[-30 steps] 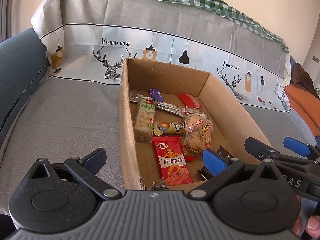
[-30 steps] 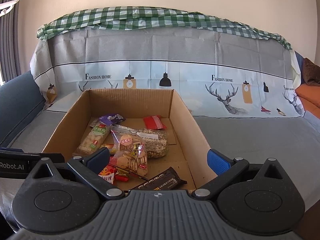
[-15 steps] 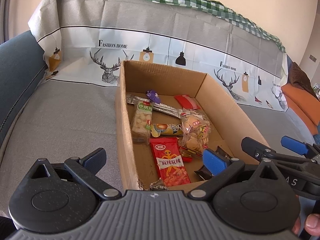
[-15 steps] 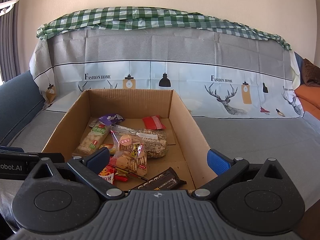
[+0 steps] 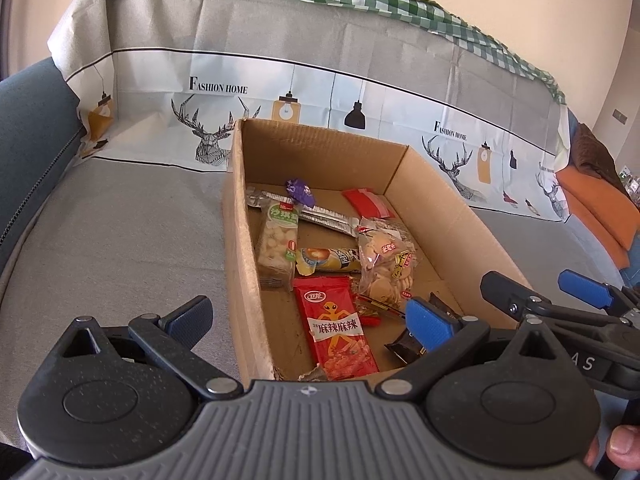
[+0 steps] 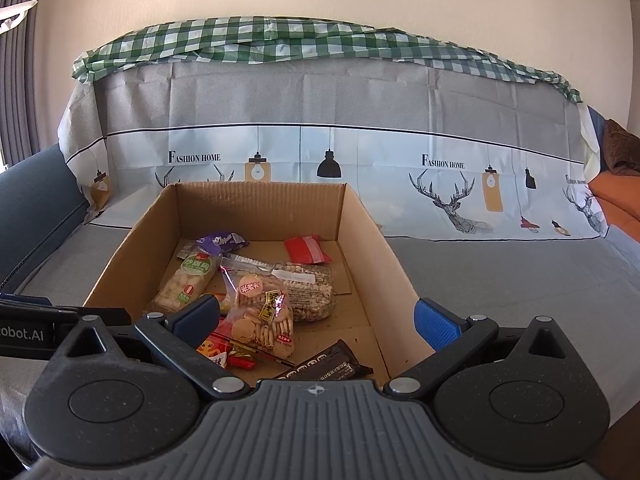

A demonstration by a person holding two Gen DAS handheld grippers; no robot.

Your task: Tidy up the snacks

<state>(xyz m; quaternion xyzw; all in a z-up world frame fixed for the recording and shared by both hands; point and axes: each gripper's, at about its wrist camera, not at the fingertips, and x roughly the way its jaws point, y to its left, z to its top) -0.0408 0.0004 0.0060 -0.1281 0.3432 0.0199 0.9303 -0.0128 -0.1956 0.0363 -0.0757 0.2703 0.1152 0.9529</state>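
An open cardboard box (image 5: pixel 240 240) (image 6: pixel 372 248) sits on a grey sofa seat and holds several snack packets. Among them are a red spicy-strip packet (image 5: pixel 336 324), a clear cracker bag (image 5: pixel 384 264) (image 6: pixel 262 320), a green-label rice-cracker pack (image 5: pixel 278 240) (image 6: pixel 186 284), a dark chocolate bar (image 6: pixel 324 366) and a small red packet (image 6: pixel 306 250). My left gripper (image 5: pixel 308 316) is open and empty, at the box's near left corner. My right gripper (image 6: pixel 316 316) is open and empty, over the box's near edge; it also shows in the left wrist view (image 5: pixel 544 292).
The sofa backrest (image 6: pixel 320 140) is draped with a grey deer-print cloth and a green checked cloth (image 6: pixel 320 44). A blue armrest (image 5: pixel 32 128) stands at the left. Orange cushions (image 5: pixel 592 204) lie at the right. Grey seat (image 5: pixel 112 232) lies on both sides of the box.
Both grippers have drawn slightly back and up from the box, staying open. The snacks have not moved.
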